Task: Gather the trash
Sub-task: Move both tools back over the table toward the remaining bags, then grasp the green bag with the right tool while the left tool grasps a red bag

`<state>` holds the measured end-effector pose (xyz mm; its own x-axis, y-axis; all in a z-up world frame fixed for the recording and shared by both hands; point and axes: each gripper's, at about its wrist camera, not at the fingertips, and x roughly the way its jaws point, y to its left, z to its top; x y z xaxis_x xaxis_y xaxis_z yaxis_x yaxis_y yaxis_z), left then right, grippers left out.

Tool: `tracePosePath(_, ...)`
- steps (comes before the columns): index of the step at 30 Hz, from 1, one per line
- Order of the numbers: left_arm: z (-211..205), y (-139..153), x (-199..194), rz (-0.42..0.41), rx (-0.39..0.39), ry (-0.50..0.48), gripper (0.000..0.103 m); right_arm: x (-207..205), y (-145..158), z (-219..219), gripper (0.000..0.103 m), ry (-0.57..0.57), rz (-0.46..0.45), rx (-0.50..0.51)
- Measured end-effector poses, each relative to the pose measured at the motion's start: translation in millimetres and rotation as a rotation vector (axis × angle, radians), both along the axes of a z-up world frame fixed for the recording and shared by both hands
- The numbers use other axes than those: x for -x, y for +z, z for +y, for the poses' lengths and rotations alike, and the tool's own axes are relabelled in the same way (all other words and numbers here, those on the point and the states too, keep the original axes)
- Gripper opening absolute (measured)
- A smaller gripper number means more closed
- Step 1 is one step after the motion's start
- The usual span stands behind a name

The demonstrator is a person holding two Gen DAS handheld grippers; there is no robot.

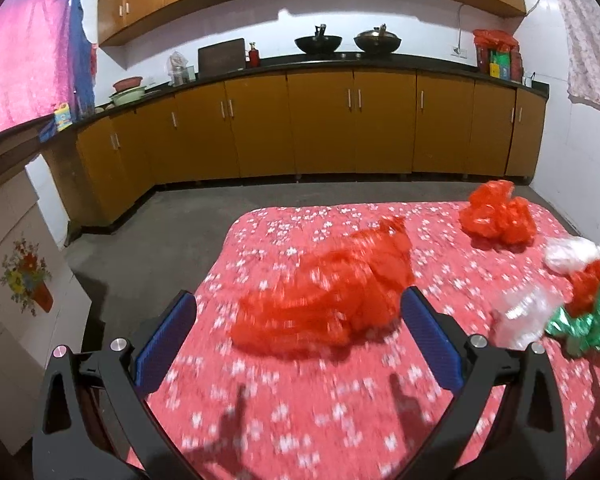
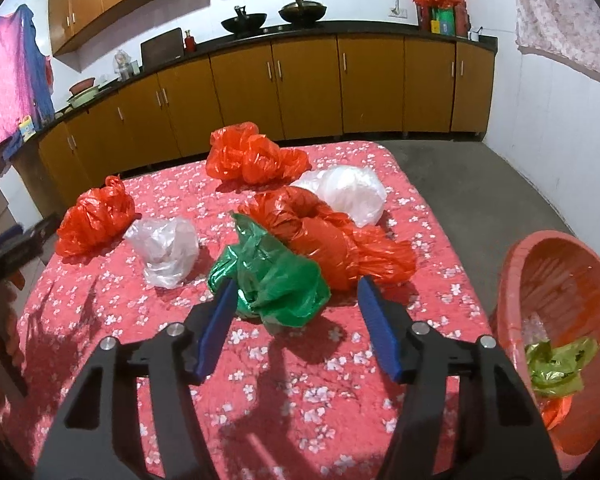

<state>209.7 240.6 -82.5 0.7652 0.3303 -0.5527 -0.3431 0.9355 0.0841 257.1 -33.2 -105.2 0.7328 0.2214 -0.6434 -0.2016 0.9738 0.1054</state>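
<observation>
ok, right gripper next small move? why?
Probably ease the right gripper forward and down until the green bag sits fully between its pads, then close. The jaws stand open with the crumpled bag just ahead of the tips, one pad at its edge, neither pressing it. It is the nearest trash on the floral cloth, and the red basin waits to its right.

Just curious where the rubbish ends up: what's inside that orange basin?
Inside the orange basin lie a crumpled green bag, an orange scrap and something clear; whatever is beneath them is covered.
</observation>
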Motion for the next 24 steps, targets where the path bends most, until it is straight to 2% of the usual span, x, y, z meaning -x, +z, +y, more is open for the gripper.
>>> tracePosePath(6,7,-10,-25,0.045,0.019,-0.067,0.101,-6,-5,2,0.058,0.012,0.016,-0.009)
tracePosePath(10,8,-22,-42,0.106,0.018,-0.091,0.101,-10,-9,3,0.053,0.023,0.029,-0.013)
tracePosePath(15,14,-31,-53,0.144,0.078,-0.109,0.101,-11,-11,2,0.046,0.034,0.043,-0.032)
tracePosePath(17,13,-30,-55,0.138,0.082,-0.121,0.093,-11,-12,2,0.040,0.039,0.051,-0.040)
tracePosePath(19,10,-31,-56,0.147,0.087,-0.151,0.071,-11,-13,1,0.033,0.044,0.058,-0.045)
tracePosePath(22,3,-33,-56,0.160,0.089,-0.193,0.050,-11,-14,1,0.025,0.052,0.062,-0.052)
tracePosePath(24,-3,-32,-54,0.157,0.071,-0.211,0.042,-10,-14,2,0.017,0.060,0.063,-0.049)
